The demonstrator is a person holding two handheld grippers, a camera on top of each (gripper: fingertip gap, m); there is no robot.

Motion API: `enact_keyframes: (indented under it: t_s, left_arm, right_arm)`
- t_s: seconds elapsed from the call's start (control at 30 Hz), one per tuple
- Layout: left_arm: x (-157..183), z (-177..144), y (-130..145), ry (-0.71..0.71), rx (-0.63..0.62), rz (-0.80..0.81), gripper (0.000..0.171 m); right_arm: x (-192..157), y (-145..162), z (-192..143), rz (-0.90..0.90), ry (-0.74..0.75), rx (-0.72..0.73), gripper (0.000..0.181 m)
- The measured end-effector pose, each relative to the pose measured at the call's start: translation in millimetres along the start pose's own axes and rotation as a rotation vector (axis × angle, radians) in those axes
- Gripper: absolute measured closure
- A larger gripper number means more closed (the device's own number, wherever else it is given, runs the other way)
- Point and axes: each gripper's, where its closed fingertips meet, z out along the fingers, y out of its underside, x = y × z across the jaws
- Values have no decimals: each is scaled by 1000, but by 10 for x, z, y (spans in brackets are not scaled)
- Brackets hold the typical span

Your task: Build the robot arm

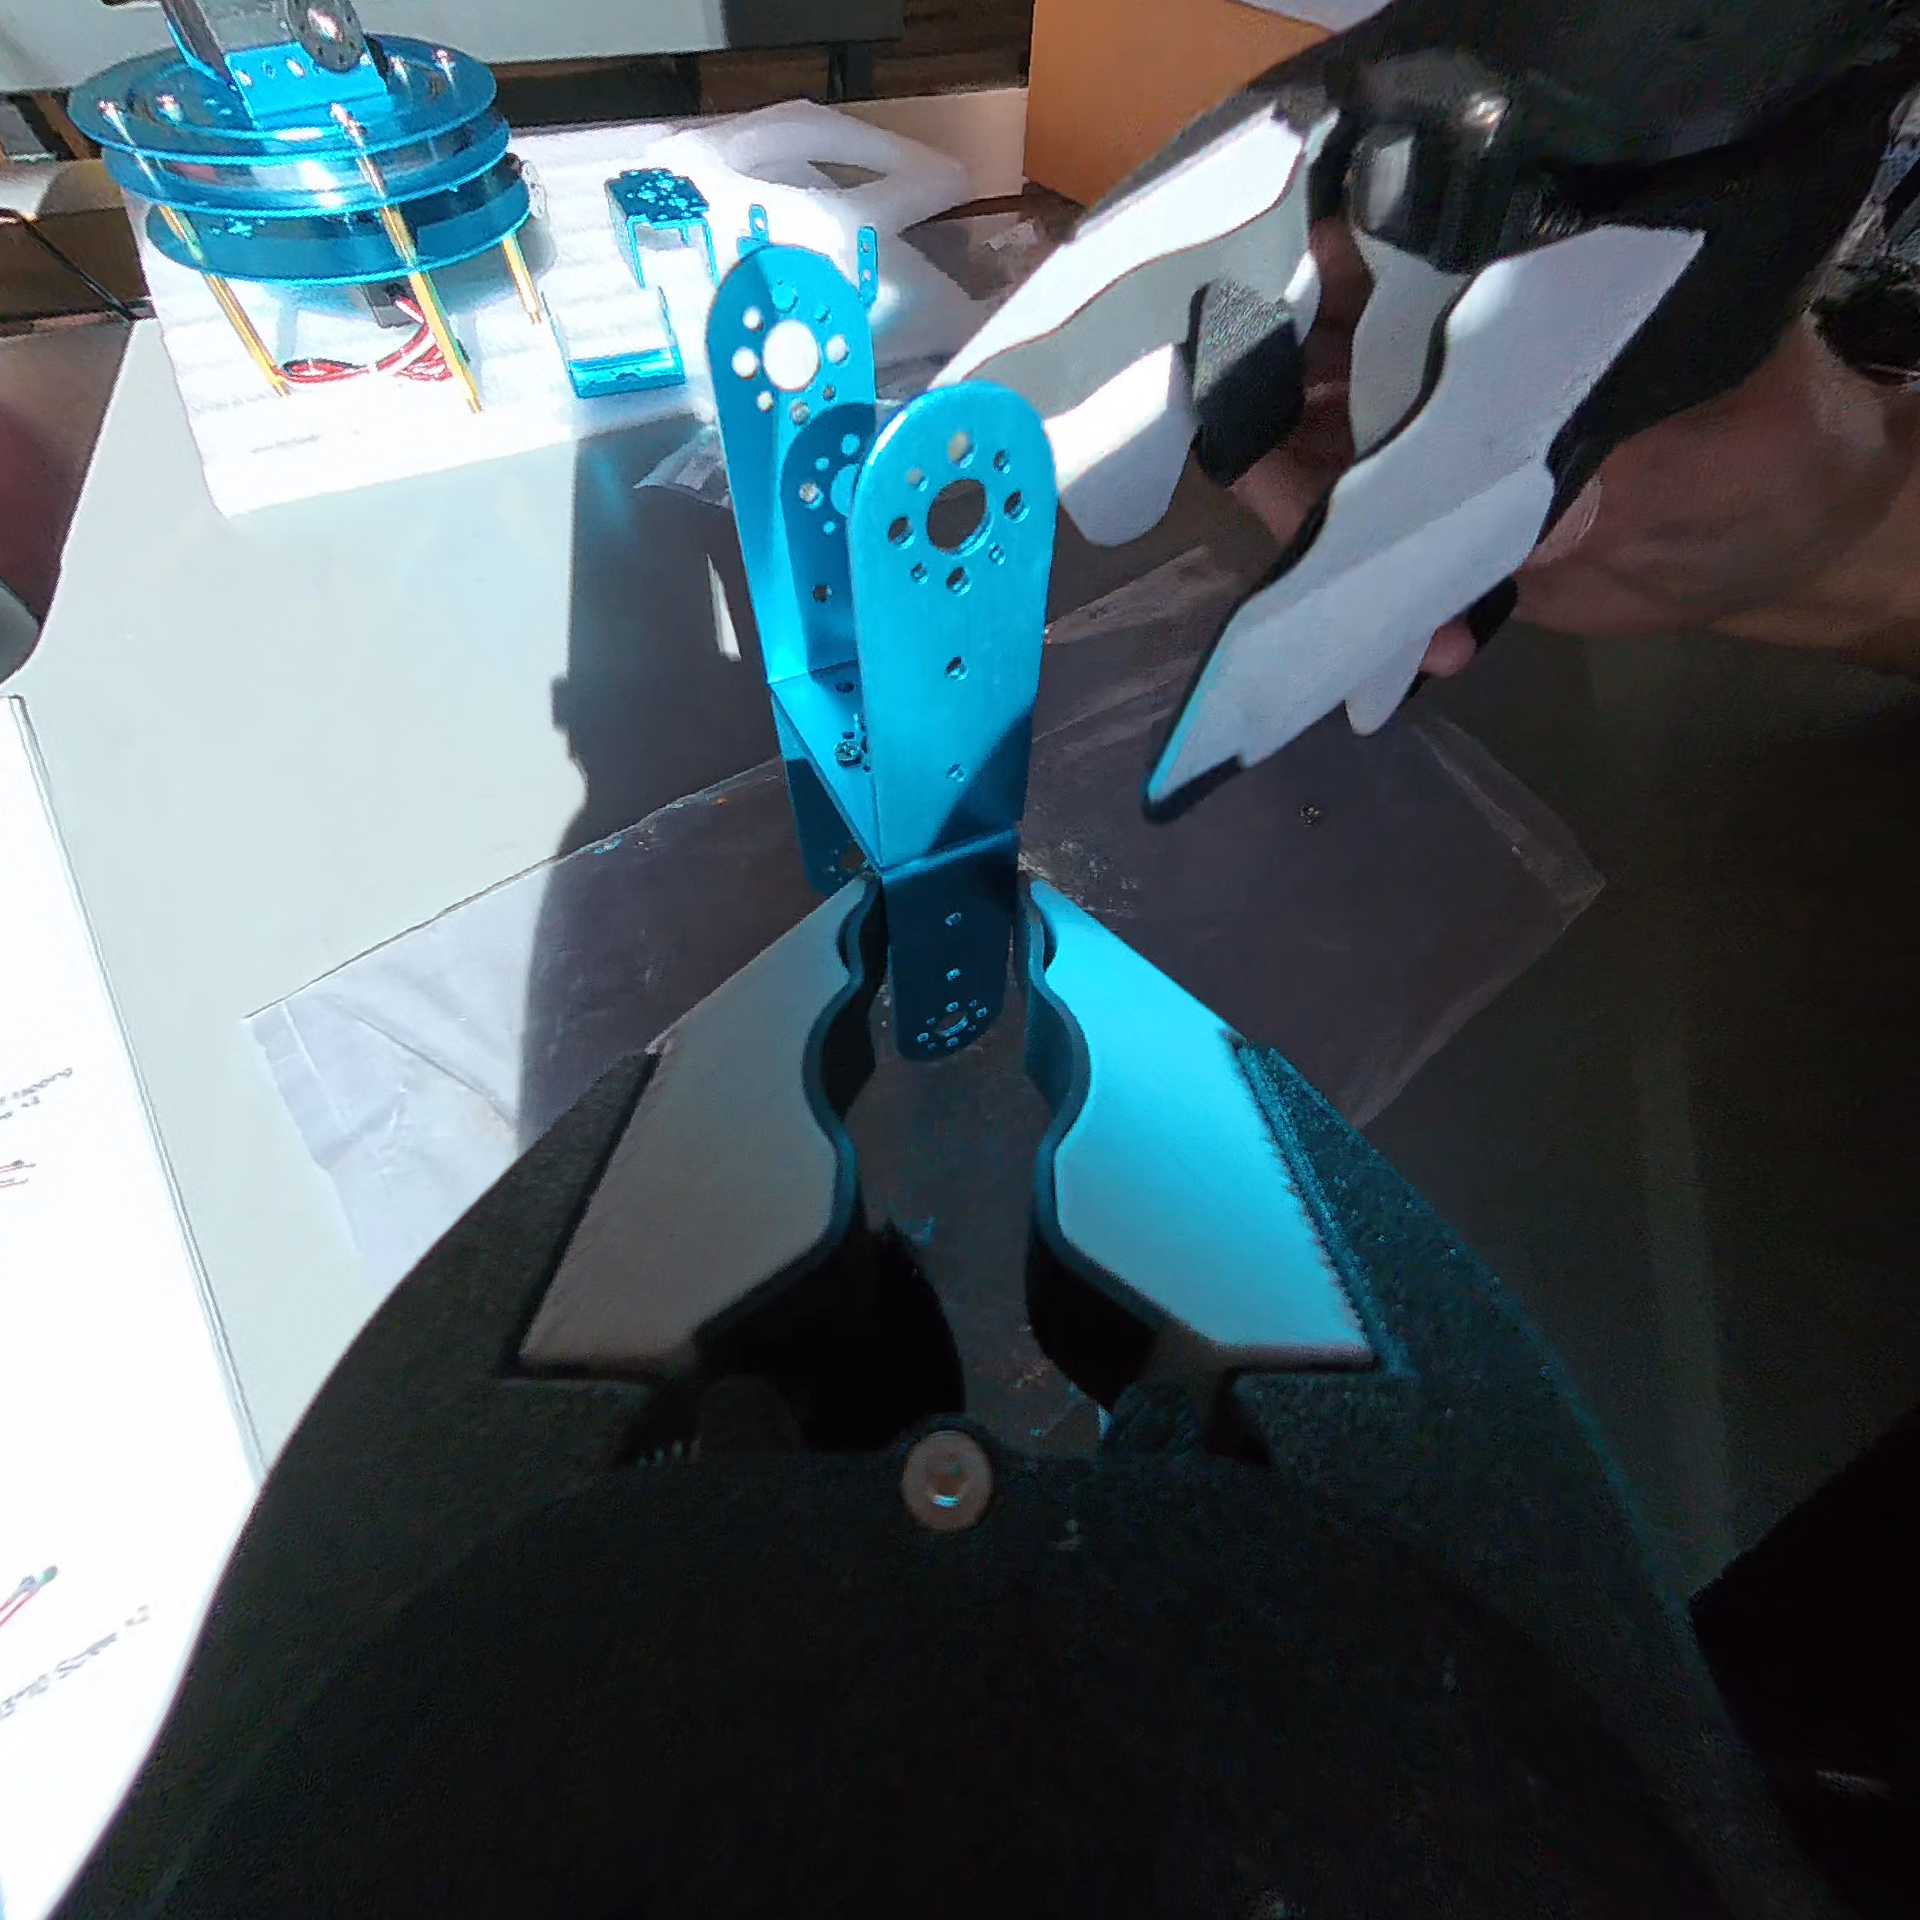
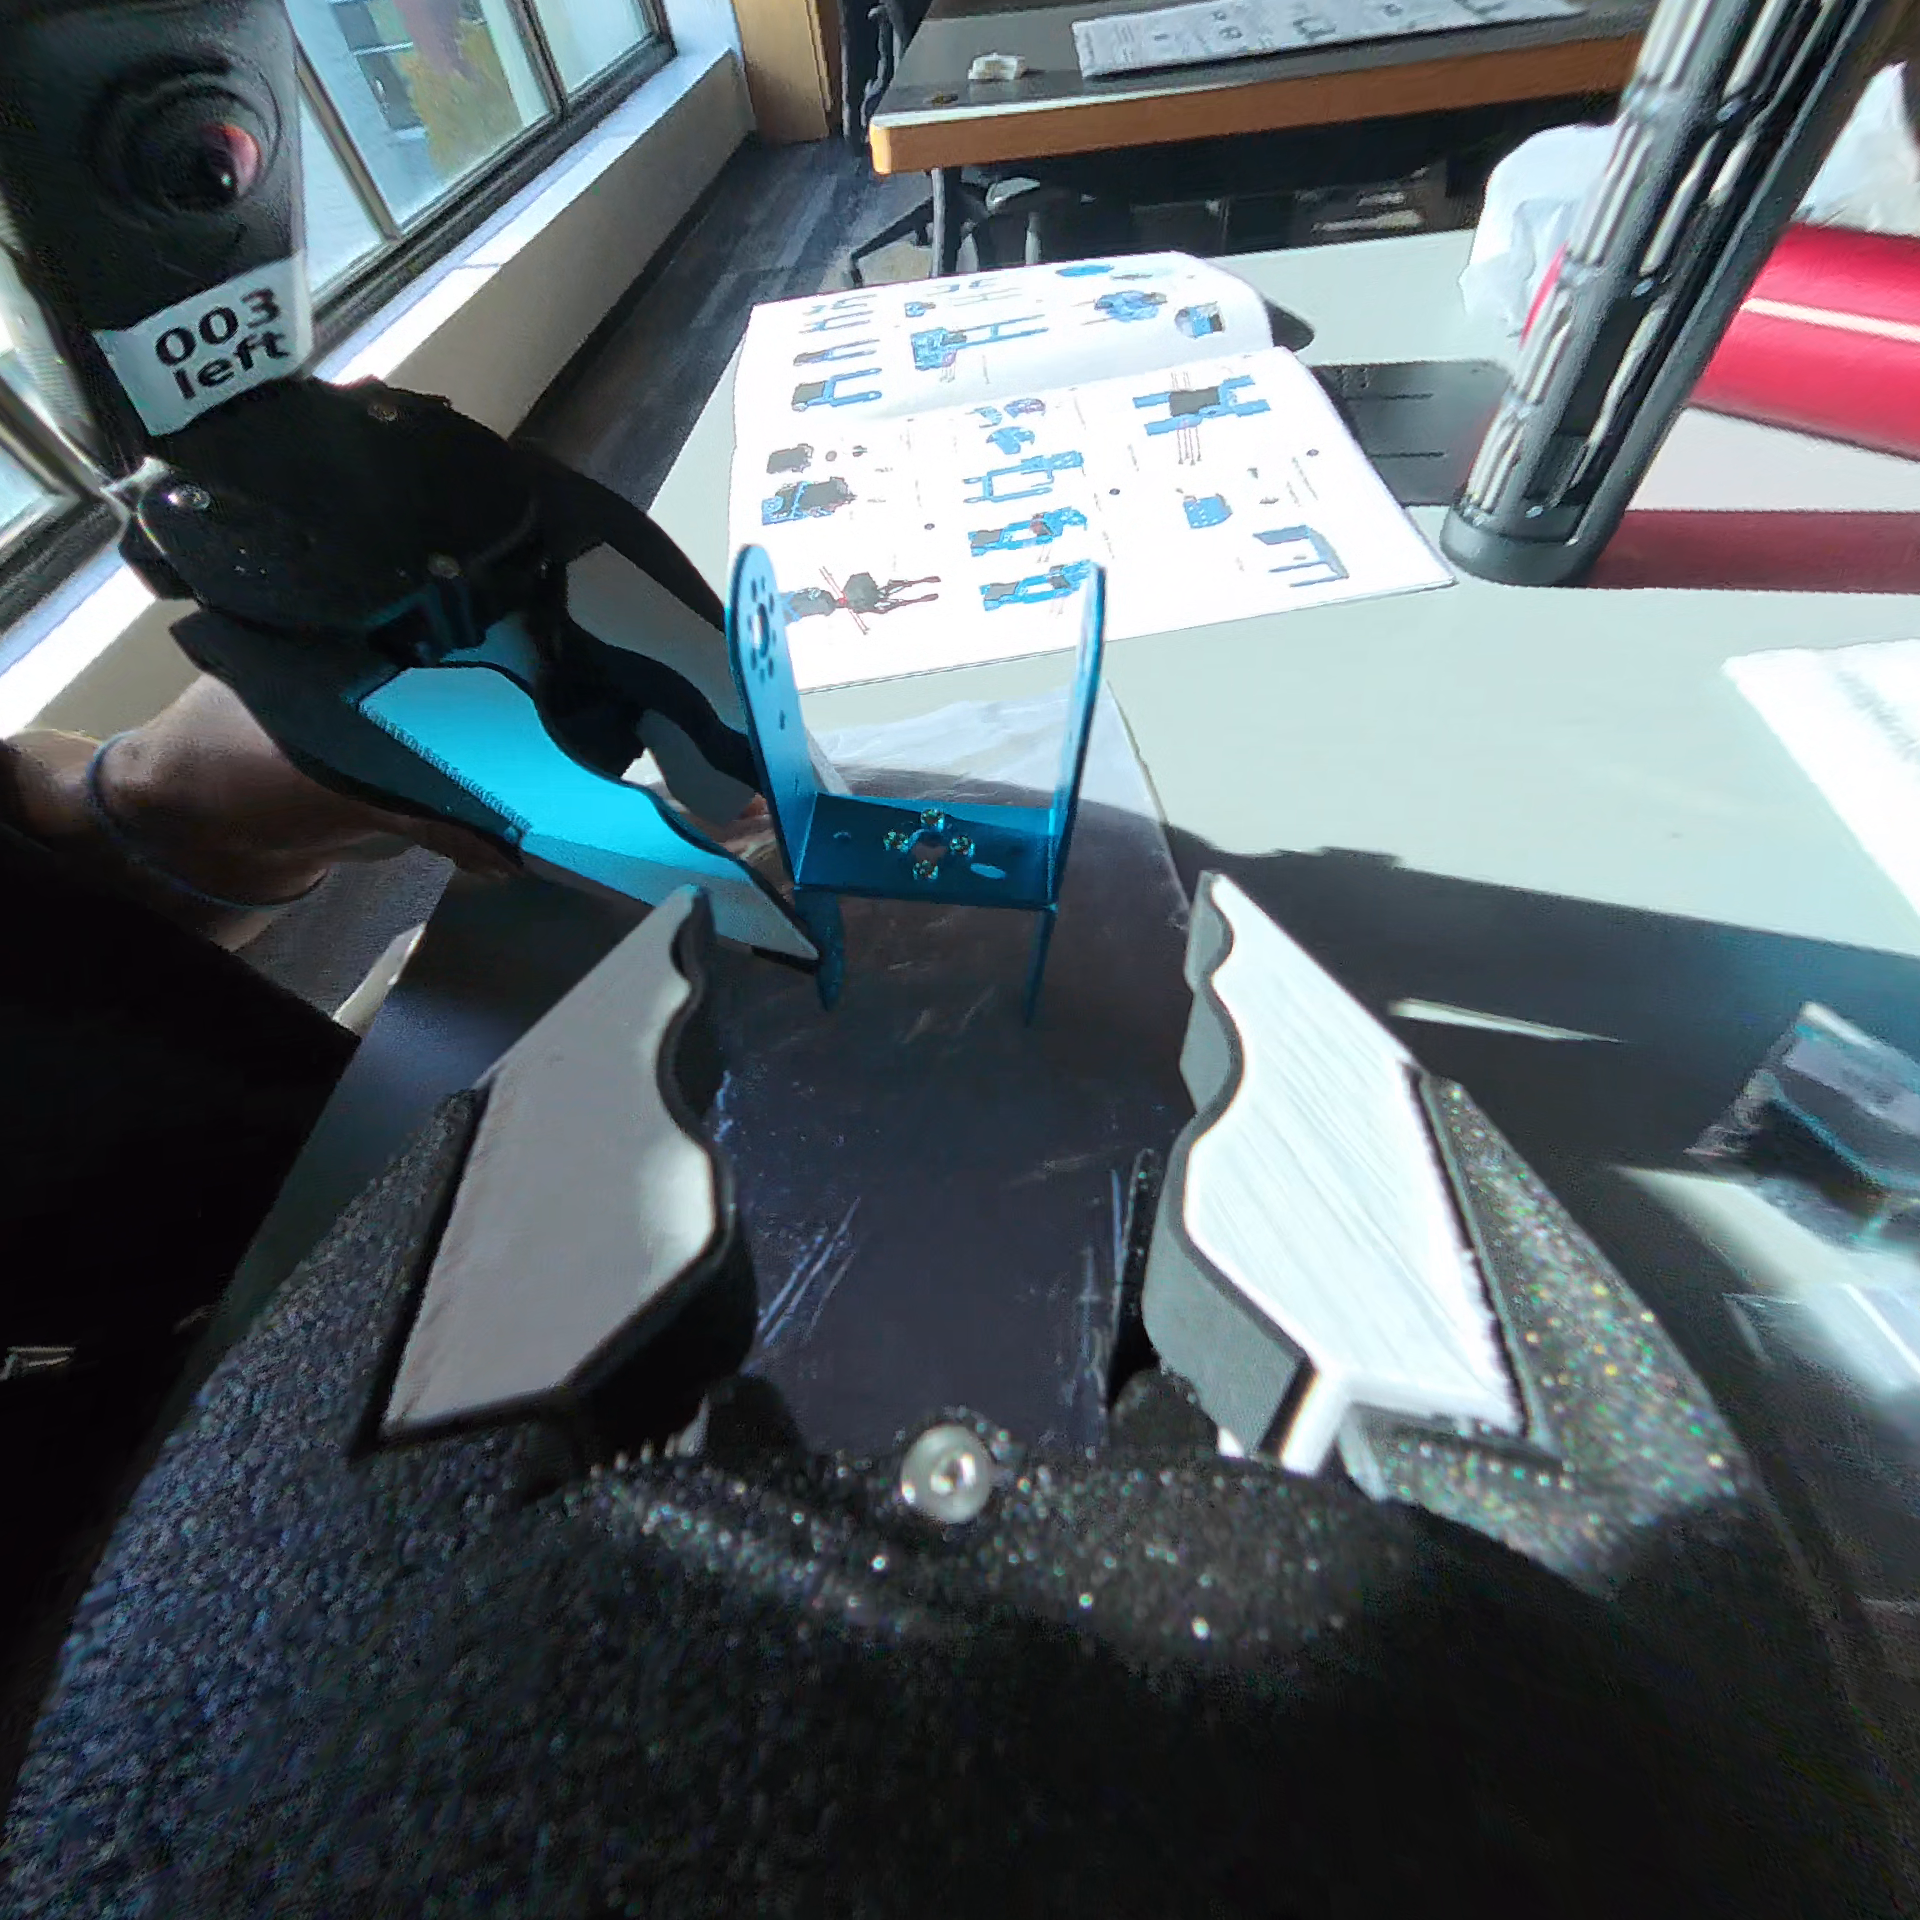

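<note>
On the far left, in the left wrist view, we see a round blue stand made of stacked discs on golden posts, with red wires under it. It sits on a white foam sheet, and just beside it on the same foam lies a small blue clip. We judge the foam is there as packing, to keep the painted parts from scratches.

In the middle is the blue metal bracket — two U-shaped pieces joined back to back by small screws. Our left gripper has its fingers nearly closed on one lower leg of this bracket, so the piece stands upright just above the dark table. In the right wrist view the same bracket shows its two lower legs pointing down to the dark surface, and the left gripper pinches the left one. We think this side hold leaves the screws in the middle plate free to reach.

A clear plastic bag lies flat under the work; whether anything is in it, we cannot tell.

On the right, our right gripper is wide open and holds nothing — it hovers near the bracket, not touching. Behind, an open booklet with pictures lies on the white table, and a black striped cylinder leans at the far right.
</note>
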Motion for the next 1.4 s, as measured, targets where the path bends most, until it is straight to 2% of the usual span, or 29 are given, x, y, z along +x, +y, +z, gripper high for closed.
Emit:
enact_keyframes:
  t_s: [0.03,0.07,0.13,0.17,0.2,0.33,0.4,0.6,0.8,0.9,1.2,1.4]
  left_arm:
    - [30,9,-5,2,0,-5,147]
    - [60,20,-11,3,0,-10,147]
    - [140,40,-34,19,8,-34,147]
    - [182,51,-42,29,10,-38,147]
    - [209,56,-50,31,14,-42,147]
    - [292,45,-59,56,15,-42,147]
    - [342,14,-1,82,-21,-14,132]
    - [264,-322,88,117,-43,77,131]
    - [63,-598,167,120,-37,91,130]
    - [-25,-710,219,95,-30,90,130]
    - [-95,-844,415,55,-37,108,131]
    - [-99,-847,507,76,-44,81,132]
  right_arm:
    - [-48,3,49,35,-28,-5,84]
    - [-87,-3,88,69,-55,1,84]
    - [-148,10,151,110,-96,2,89]
    - [-136,19,162,110,-86,0,98]
    - [-124,33,160,107,-75,-5,115]
    - [-139,36,109,99,-74,-39,115]
    - [-154,57,109,67,-66,-78,115]
    - [-115,126,63,-183,-21,-383,115]
    - [-92,253,208,-333,-94,-653,114]
    - [-103,311,289,-408,-146,-718,115]
    - [-145,487,435,-357,-210,-884,115]
    - [-114,691,497,-353,-205,-988,115]
